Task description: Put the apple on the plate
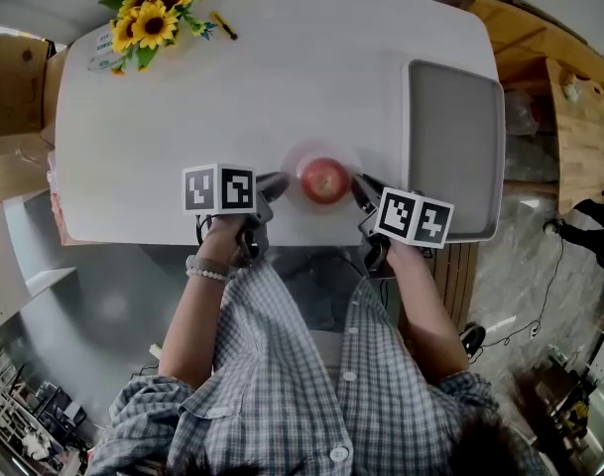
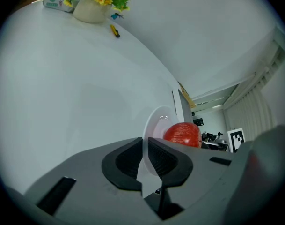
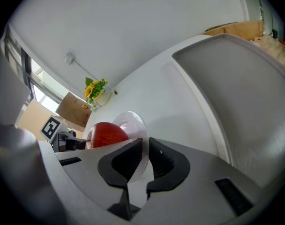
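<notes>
While the apple [image 1: 324, 179] sits on the clear plate [image 2: 156, 120] at lower centre | left gripper [image 1: 280, 183] clamped on plate rim | right gripper [image 1: 361, 186] clamped on opposite rim.

Left gripper [image 1: 280, 183]: held in the left hand [image 1: 227, 236] at the near edge of the scene, pointing far and right, tilted downward. Its marker cube [image 1: 219, 188] faces up. In the left gripper view the jaws stand almost together, pads clamped on the rim of the plate [image 2: 156, 123].

Right gripper [image 1: 361, 188]: held in the right hand [image 1: 386, 251], pointing far and left, tilted downward, well apart from the left gripper and facing it. In the right gripper view the jaws are likewise nearly together, clamped on the opposite plate rim.

Both forearms [image 1: 197, 315] extend from the near side, bare below rolled sleeves [image 1: 282, 365].
</notes>
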`<state>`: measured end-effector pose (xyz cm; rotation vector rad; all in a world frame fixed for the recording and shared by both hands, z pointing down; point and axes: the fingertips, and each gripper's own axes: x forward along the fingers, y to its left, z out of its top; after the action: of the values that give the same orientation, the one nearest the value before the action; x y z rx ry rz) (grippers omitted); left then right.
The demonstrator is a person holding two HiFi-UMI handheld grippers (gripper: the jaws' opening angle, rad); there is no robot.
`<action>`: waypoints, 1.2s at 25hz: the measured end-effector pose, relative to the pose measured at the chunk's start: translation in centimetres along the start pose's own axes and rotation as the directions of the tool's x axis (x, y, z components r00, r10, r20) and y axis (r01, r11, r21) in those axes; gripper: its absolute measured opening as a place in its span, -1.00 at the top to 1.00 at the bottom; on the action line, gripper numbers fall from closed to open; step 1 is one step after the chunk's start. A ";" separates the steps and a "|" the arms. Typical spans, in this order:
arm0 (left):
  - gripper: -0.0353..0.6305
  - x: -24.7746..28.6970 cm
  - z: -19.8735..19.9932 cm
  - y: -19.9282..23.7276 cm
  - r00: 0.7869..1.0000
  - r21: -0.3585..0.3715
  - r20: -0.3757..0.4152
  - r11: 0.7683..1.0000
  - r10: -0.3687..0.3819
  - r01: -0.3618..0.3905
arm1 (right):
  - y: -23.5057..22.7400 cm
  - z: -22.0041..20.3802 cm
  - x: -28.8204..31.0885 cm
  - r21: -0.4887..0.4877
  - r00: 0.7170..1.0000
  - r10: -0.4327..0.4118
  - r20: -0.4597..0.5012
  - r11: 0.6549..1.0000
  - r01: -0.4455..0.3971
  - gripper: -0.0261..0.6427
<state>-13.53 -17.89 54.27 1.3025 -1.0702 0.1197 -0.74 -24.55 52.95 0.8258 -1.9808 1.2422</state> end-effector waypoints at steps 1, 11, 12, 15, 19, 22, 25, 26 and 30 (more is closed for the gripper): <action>0.76 0.0 0.1 -0.4 1.000 0.002 -0.005 1.000 -0.005 0.005 | -0.1 0.3 -0.3 0.002 1.000 -0.004 0.003 1.000 0.004 0.76; 0.77 1.8 1.8 -4.8 0.997 0.059 -0.046 0.997 -0.055 0.058 | -2.4 2.9 -3.5 0.066 0.996 -0.040 0.076 0.997 0.035 0.76; 0.77 2.2 1.8 -5.4 0.997 0.065 -0.051 0.996 -0.060 0.063 | -2.9 3.1 -4.0 0.073 0.995 -0.047 0.085 0.997 0.041 0.76; 0.77 3.5 1.9 -7.0 0.995 0.092 -0.075 0.993 -0.067 0.073 | -4.4 3.6 -5.2 0.091 0.992 -0.071 0.106 0.994 0.062 0.76; 0.77 5.1 2.3 -9.3 0.992 0.129 -0.100 0.987 -0.081 0.094 | -6.3 4.2 -6.8 0.130 0.985 -0.101 0.137 0.988 0.083 0.76; 0.77 6.3 2.5 -10.8 0.989 0.149 -0.113 0.983 -0.095 0.111 | -7.7 4.5 -7.9 0.162 0.980 -0.121 0.160 0.982 0.095 0.76; 0.77 7.6 2.4 -12.5 0.984 0.169 -0.138 0.977 -0.108 0.131 | -9.2 4.7 -9.3 0.196 0.972 -0.143 0.187 0.975 0.105 0.76; 0.77 8.1 2.4 -13.1 0.983 0.180 -0.148 0.974 -0.110 0.136 | -9.7 4.8 -9.9 0.207 0.970 -0.148 0.194 0.972 0.107 0.76; 0.77 10.2 2.2 -15.9 0.975 0.223 -0.192 0.962 -0.116 0.158 | -12.1 5.1 -12.0 0.252 0.958 -0.178 0.223 0.960 0.120 0.76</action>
<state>0.53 -29.77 49.70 1.5469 -0.8282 0.2600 14.85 -31.48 47.98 1.2784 -1.9354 1.3573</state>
